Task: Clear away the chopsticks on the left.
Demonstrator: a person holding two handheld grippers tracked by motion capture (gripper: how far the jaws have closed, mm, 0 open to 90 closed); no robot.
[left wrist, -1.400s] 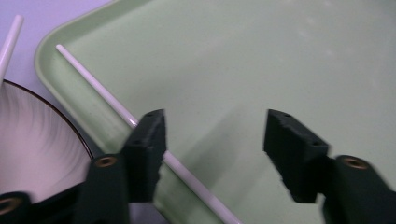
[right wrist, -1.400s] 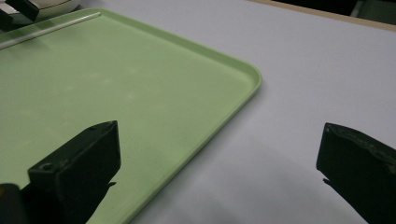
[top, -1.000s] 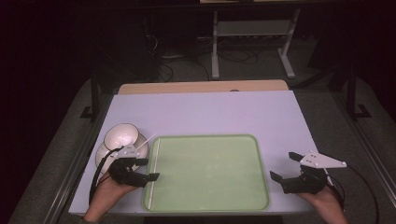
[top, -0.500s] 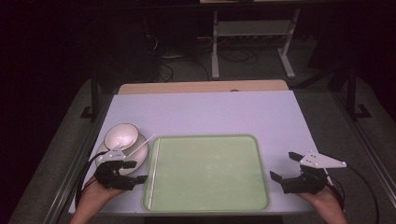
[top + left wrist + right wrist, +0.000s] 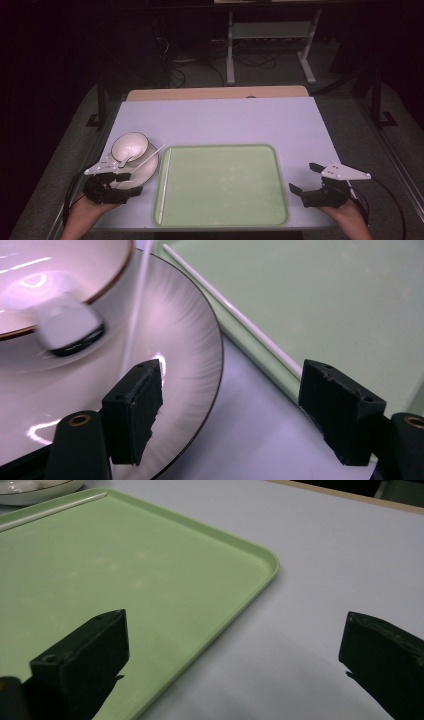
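Observation:
A pale green tray (image 5: 225, 200) lies at the table's near middle. Left of it a white plate (image 5: 148, 170) carries a white bowl (image 5: 131, 145) with a spoon (image 5: 67, 327) in it. One white chopstick (image 5: 148, 156) leans across the plate. Another chopstick (image 5: 164, 185) lies along the tray's left side. My left gripper (image 5: 129, 183) is open at the plate's near rim, one jaw over the plate, the other over the tray's edge. My right gripper (image 5: 302, 177) is open and holds nothing, just right of the tray's near right corner.
The lavender table top (image 5: 225, 120) stretches behind the tray to a wooden strip (image 5: 215, 93) at the far edge. A metal stand (image 5: 270, 45) and cables sit on the dark floor beyond.
My left gripper has drawn a little left and back, off the tray's left edge toward the plate's near rim. The right gripper has stayed put.

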